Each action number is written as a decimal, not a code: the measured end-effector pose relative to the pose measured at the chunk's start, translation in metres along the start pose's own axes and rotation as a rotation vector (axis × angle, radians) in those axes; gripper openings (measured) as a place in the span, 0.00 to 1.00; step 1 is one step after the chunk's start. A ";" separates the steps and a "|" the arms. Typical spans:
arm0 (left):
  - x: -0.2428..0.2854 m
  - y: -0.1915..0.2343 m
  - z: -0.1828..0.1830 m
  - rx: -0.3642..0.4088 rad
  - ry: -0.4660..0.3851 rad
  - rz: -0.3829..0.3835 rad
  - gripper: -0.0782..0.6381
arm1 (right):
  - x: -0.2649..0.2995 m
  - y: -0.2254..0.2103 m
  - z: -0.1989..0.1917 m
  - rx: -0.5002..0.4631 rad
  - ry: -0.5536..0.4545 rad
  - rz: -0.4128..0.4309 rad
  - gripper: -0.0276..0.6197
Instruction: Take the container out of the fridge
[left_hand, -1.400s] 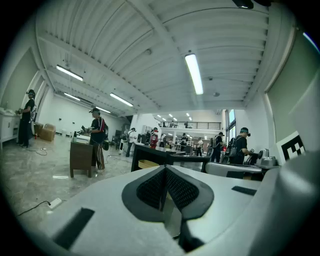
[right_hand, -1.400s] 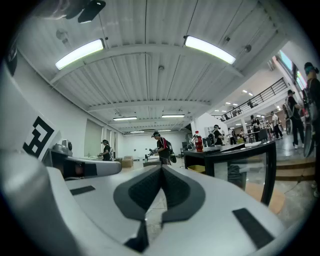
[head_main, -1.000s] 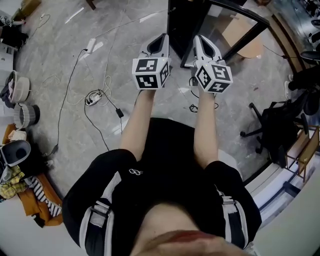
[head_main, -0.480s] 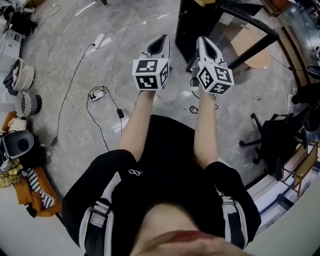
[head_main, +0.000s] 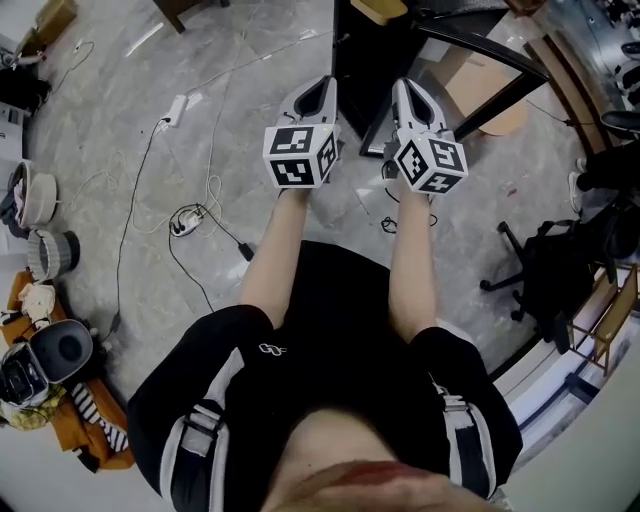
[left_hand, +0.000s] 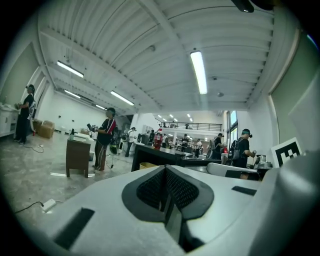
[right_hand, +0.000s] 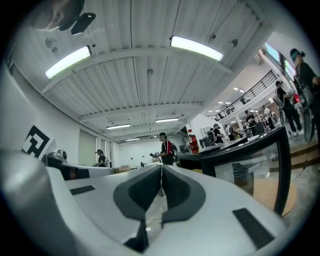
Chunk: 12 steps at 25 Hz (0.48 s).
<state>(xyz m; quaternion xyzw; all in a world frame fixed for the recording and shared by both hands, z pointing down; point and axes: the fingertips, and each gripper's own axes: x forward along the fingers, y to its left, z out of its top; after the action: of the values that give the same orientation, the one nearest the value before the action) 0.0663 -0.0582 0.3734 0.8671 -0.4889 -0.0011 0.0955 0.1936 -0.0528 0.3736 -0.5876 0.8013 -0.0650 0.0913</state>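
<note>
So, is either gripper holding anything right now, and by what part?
Nothing is held: the left gripper and the right gripper both have jaws shut, empty.

Noted no legible text, number or brand anywhere; only black-and-white square marker patterns on cube (head_main: 300, 155) of left gripper (head_main: 316, 95) and cube (head_main: 430, 163) of right gripper (head_main: 412, 98), plus small white looped emblem (head_main: 265, 345), letterless, on black shorts (head_main: 330, 330).
</note>
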 end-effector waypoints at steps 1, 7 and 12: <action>0.011 0.004 0.000 -0.005 0.000 -0.009 0.12 | 0.008 -0.005 -0.002 0.003 -0.001 -0.007 0.06; 0.073 0.047 -0.001 -0.050 0.011 -0.048 0.12 | 0.077 -0.024 -0.028 0.041 0.017 -0.039 0.06; 0.128 0.094 0.005 -0.027 0.051 -0.079 0.12 | 0.150 -0.028 -0.043 0.060 0.033 -0.055 0.06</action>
<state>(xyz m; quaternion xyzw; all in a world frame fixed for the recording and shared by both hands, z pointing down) 0.0528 -0.2149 0.3961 0.8842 -0.4515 0.0105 0.1191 0.1662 -0.2046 0.4114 -0.6053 0.7840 -0.1010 0.0938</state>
